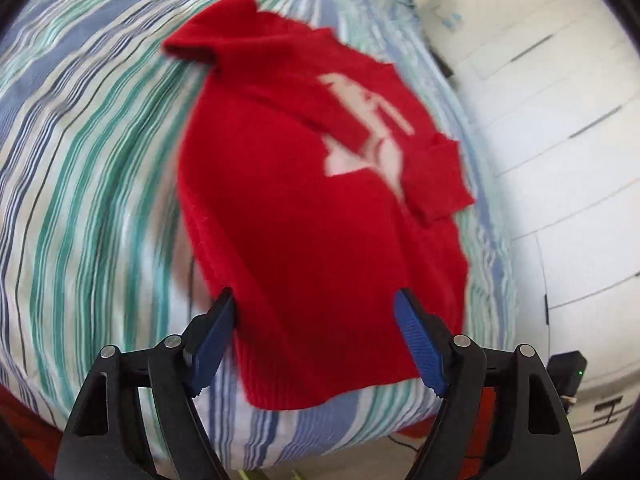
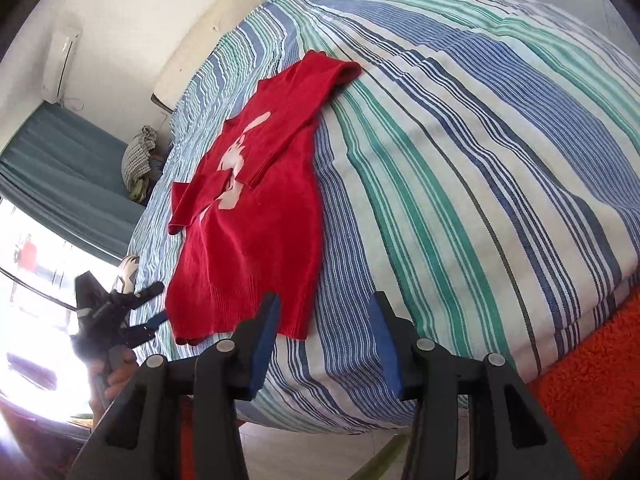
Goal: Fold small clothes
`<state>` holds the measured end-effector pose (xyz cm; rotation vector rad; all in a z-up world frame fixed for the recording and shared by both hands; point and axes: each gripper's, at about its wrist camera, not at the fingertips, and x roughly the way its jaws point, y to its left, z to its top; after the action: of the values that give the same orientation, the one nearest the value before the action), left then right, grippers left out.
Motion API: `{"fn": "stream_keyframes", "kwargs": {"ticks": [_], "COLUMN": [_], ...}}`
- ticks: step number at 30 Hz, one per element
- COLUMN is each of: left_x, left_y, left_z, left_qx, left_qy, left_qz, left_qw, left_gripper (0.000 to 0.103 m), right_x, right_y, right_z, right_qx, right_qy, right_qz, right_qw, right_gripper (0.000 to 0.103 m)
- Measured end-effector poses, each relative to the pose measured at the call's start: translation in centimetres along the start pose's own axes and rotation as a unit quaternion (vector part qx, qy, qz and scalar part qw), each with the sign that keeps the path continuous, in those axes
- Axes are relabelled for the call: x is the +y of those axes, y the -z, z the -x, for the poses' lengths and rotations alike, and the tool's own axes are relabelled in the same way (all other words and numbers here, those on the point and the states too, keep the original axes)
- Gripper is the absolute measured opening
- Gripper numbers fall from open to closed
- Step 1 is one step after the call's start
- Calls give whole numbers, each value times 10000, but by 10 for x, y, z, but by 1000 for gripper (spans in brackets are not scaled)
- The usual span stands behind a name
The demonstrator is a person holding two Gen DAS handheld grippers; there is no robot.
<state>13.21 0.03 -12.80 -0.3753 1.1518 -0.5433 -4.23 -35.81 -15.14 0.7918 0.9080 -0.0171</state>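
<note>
One red sweater (image 2: 256, 236) lies flat on the bed (image 2: 460, 168), on a striped cover, with its hem close to the bed's near edge and its collar toward the far end. Both sleeves are folded in across the chest, over one pale motif.

Two tools are in view. The left tool (image 1: 316, 304) hangs over the hem with its jaws spread wide; the fabric shows between them, but the pads are not pressing on it. The right tool (image 2: 326, 308) has its jaws parted with nothing between them; it sits above the near edge, just beside the hem's corner.

The right half of the bed is bare cover, wide open room. On the left only a narrow strip of cover separates the sweater from the bed's side edge.
</note>
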Motion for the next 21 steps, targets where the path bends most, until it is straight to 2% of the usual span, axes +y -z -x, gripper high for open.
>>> {"fn": "stream_keyframes", "kwargs": {"ticks": [3,9,12,13,14,16,19,21], "left_x": [-5,45,38,30,24,19,25,27], "left_y": [-10,4,10,8,6,1,-2,-2], "left_z": [9,17,10,4,-5,-26,-51,-55], "left_qx": [-209,-94,129,245,413,734,963,961], "left_qy": [72,-106,-198,-354,-670,-1341,-1805,-2008], "left_qz": [-91,756,625,495,410,456,699,719], "left_qw": [9997,9970,9978,9978,9961,9872,9764,9723], "left_gripper": [80,79,75,75,75,76,76,64], "right_x": [1,-1,-2,-1,1,4,8,8], "right_y": [-2,-2,-2,-2,-2,-3,-1,0], "right_z": [-5,-11,-15,-16,-18,-19,-18,-17], "right_qx": [47,137,194,209,224,240,230,227], "right_qy": [-15,-38,-27,-23,-13,15,49,64], "right_qz": [26,38,12,32,65,158,267,271], "right_qw": [10000,9999,9998,9998,9997,9996,9994,9994], "right_gripper": [46,46,46,46,46,46,46,46]}}
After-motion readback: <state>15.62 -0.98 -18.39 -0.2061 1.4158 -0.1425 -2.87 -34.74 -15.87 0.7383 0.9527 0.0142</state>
